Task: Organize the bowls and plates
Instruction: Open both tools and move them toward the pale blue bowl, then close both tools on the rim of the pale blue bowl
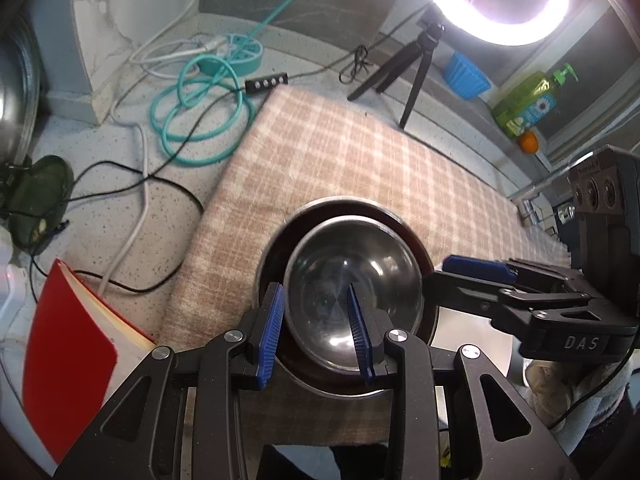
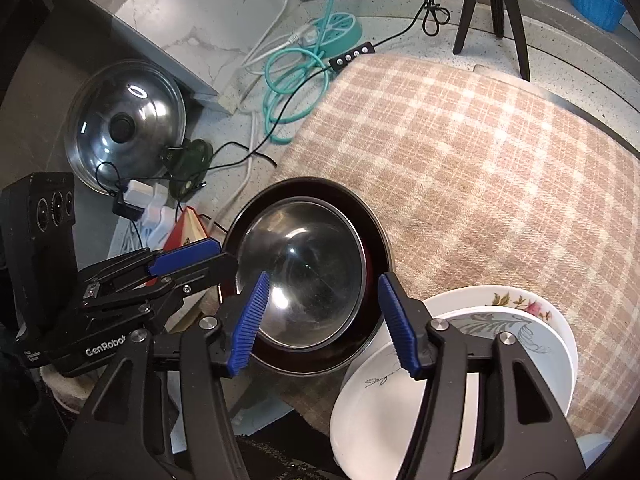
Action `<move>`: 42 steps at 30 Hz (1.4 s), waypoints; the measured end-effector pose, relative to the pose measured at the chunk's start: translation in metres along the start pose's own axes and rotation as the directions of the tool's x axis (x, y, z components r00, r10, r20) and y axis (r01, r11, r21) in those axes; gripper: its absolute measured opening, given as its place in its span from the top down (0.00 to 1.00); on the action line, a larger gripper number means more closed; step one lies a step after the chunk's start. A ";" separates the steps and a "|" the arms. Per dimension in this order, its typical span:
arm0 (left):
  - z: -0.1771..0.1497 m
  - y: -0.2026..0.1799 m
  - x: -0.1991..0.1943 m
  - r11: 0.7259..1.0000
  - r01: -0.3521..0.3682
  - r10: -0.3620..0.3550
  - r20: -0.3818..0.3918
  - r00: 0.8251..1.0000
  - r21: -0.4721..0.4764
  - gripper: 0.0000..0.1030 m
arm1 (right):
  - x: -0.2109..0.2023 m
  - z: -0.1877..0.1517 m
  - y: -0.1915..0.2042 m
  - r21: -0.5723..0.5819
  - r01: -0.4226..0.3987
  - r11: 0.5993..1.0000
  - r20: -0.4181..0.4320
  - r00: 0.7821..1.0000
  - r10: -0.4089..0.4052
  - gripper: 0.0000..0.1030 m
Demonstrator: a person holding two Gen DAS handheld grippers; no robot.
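Observation:
A steel bowl (image 1: 352, 280) sits nested inside a larger dark-rimmed bowl (image 1: 416, 240) on the plaid cloth (image 1: 340, 152). My left gripper (image 1: 316, 330) straddles the steel bowl's near rim, one blue pad outside and one inside, jaws apart. My right gripper (image 2: 324, 322) is open just above the same bowls (image 2: 300, 272), and it shows at the right in the left wrist view (image 1: 476, 268). A stack of white plates (image 2: 460, 360) with floral and leaf prints lies right of the bowls. The left gripper (image 2: 188, 258) appears at the left in the right wrist view.
A steel pot lid (image 2: 124, 124) leans at the back left. Teal and white cables (image 1: 200, 112) and a round power strip (image 1: 236, 54) lie beyond the cloth. A red book (image 1: 68, 356) lies left. A ring light tripod (image 1: 404, 72), blue cup (image 1: 466, 76) and soap bottle (image 1: 528, 100) stand at the back.

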State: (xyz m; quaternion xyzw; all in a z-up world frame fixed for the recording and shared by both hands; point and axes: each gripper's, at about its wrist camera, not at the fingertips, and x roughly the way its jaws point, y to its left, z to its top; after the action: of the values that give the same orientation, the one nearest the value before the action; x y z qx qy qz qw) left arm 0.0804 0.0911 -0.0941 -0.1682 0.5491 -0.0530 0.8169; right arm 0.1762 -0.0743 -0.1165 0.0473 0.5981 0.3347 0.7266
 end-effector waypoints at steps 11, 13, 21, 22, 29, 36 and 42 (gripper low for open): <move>0.008 -0.009 -0.027 0.999 -0.024 0.021 0.092 0.996 0.023 0.42 | -0.053 -0.012 -0.014 0.015 0.089 0.996 0.128 0.988 -0.090 0.21; 0.010 -0.014 -0.033 0.999 -0.022 0.018 0.109 0.994 0.033 0.42 | -0.065 -0.015 -0.020 0.022 0.102 0.995 0.151 0.983 -0.104 0.21; 0.013 -0.042 -0.049 0.996 0.028 -0.043 0.171 0.984 0.090 0.39 | -0.122 -0.042 -0.051 0.098 0.174 0.980 0.258 0.947 -0.194 0.20; 0.013 -0.046 -0.048 0.995 0.038 -0.053 0.172 0.984 0.092 0.39 | -0.129 -0.047 -0.056 0.117 0.177 0.977 0.268 0.942 -0.202 0.20; 0.003 -0.080 -0.036 0.984 0.100 -0.120 0.126 0.985 0.150 0.39 | -0.169 -0.079 -0.087 0.208 0.247 0.946 0.331 0.893 -0.306 0.20; -0.015 -0.133 -0.028 0.950 0.054 -0.097 0.124 0.988 0.308 0.39 | -0.197 -0.120 -0.112 0.287 0.278 0.917 0.362 0.855 -0.372 0.20; -0.026 -0.167 -0.014 0.917 0.079 -0.120 0.081 0.989 0.390 0.39 | -0.204 -0.152 -0.134 0.347 0.342 0.873 0.323 0.830 -0.454 0.20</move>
State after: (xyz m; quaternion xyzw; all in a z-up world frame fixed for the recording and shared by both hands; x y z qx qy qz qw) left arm 0.0671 -0.0676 -0.0347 -0.0343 0.4756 -0.1928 0.8576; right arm 0.0844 -0.3387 -0.0507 0.0871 0.4762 0.0716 0.8721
